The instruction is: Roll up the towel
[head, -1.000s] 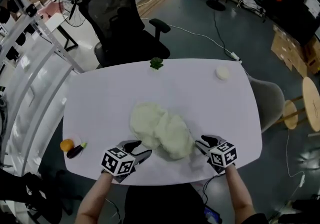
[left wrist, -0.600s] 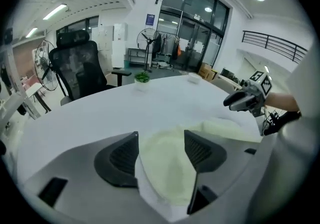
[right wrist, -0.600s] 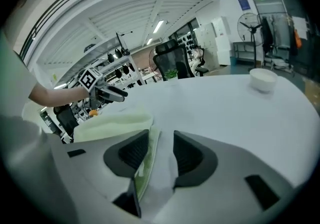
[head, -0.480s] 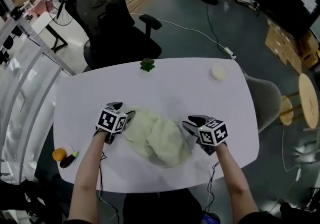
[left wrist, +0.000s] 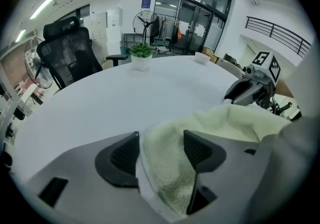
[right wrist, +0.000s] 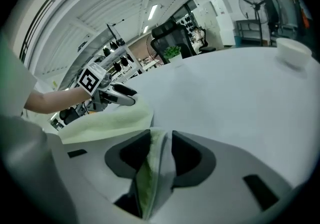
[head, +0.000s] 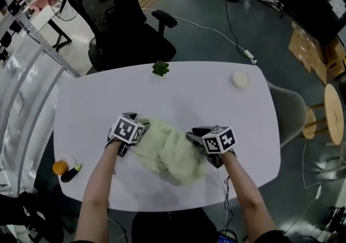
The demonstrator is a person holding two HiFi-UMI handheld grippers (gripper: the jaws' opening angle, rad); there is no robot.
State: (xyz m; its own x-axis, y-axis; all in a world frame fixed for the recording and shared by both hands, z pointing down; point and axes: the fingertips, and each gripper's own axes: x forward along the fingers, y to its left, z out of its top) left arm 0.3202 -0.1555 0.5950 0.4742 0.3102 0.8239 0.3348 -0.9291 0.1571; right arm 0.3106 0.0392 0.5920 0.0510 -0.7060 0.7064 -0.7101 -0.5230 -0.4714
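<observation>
A pale green towel lies crumpled on the white table, towards its near edge. My left gripper is at the towel's left end. Its jaws have just been opening and stand wide, with the towel's edge loose between them. At the towel's right end is my right gripper. In the right gripper view its jaws have just closed further and pinch a thin fold of the towel. Each gripper shows in the other's view: right gripper, left gripper.
A small potted plant stands at the table's far edge and a white bowl at the far right. A plate with an orange sits at the near left corner. A black office chair is behind the table, a grey chair to its right.
Both grippers have moved away from the table's near edge and in to the towel's two ends. The right one has taken hold of a fold; the left now straddles the towel's edge.
</observation>
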